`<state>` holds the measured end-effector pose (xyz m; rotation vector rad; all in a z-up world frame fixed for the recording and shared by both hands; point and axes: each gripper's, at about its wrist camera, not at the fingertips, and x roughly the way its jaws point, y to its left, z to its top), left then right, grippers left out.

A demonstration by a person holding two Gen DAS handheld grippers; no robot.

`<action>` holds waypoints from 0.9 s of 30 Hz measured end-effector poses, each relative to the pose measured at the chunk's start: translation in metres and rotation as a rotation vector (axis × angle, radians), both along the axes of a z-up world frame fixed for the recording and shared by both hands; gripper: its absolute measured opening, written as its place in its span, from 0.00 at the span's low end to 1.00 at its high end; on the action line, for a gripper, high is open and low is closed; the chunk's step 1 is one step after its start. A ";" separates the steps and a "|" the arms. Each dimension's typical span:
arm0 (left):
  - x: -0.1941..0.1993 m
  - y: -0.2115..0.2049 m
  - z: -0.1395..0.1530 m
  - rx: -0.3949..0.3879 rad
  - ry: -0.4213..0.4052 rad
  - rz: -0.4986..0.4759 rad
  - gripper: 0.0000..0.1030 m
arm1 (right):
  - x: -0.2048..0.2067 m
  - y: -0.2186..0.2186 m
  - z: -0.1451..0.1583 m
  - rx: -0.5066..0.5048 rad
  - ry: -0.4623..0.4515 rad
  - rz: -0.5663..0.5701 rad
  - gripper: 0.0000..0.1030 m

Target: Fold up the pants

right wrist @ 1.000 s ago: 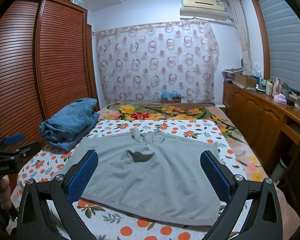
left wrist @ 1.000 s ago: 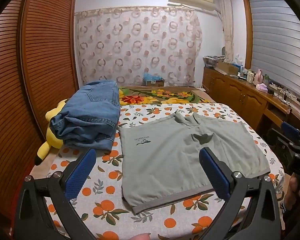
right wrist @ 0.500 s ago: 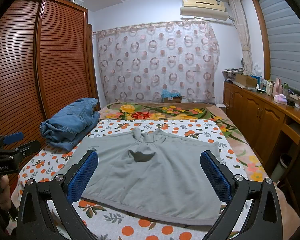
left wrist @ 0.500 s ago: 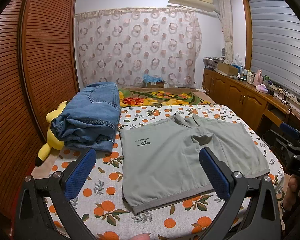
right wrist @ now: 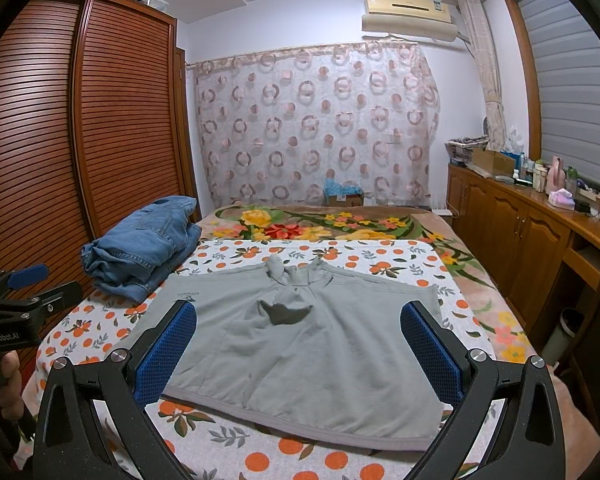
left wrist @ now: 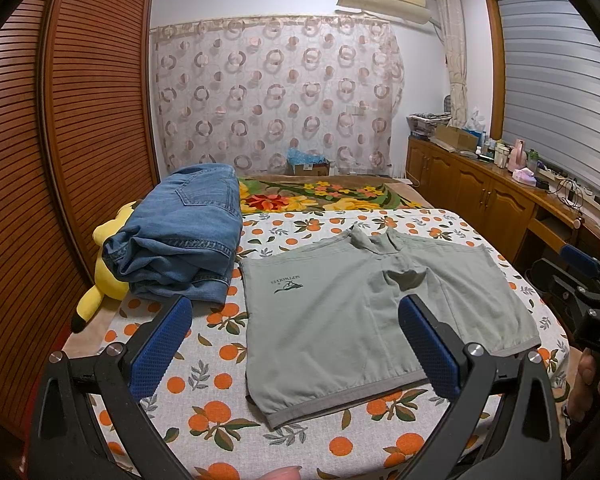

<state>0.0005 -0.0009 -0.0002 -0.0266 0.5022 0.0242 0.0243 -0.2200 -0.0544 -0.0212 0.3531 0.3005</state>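
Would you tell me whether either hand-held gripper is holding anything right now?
Nothing is held: the left hand-held gripper and the right hand-held gripper are both open above the grey shorts.

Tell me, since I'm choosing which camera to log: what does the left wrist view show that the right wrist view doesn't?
Only the left wrist view shows the yellow plush toy wedged beside the folded jeans, and the dark logo print reads clearly. Only the right wrist view shows the small bin on the floor by the cabinets and the bed's right edge. Both show the grey-green shorts spread flat on the orange-print sheet, the jeans, and each view's own gripper, left gripper and right gripper, jaws wide apart and empty.
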 end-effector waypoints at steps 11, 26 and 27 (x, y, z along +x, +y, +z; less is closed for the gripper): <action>0.000 0.000 0.000 0.003 -0.001 0.001 1.00 | -0.001 0.000 -0.001 0.000 -0.001 0.000 0.99; 0.000 0.000 0.000 0.005 -0.003 0.001 1.00 | 0.000 0.004 0.003 -0.001 -0.006 0.001 0.99; -0.001 0.000 0.000 0.004 -0.004 0.001 1.00 | 0.000 0.005 0.003 -0.001 -0.006 0.001 0.99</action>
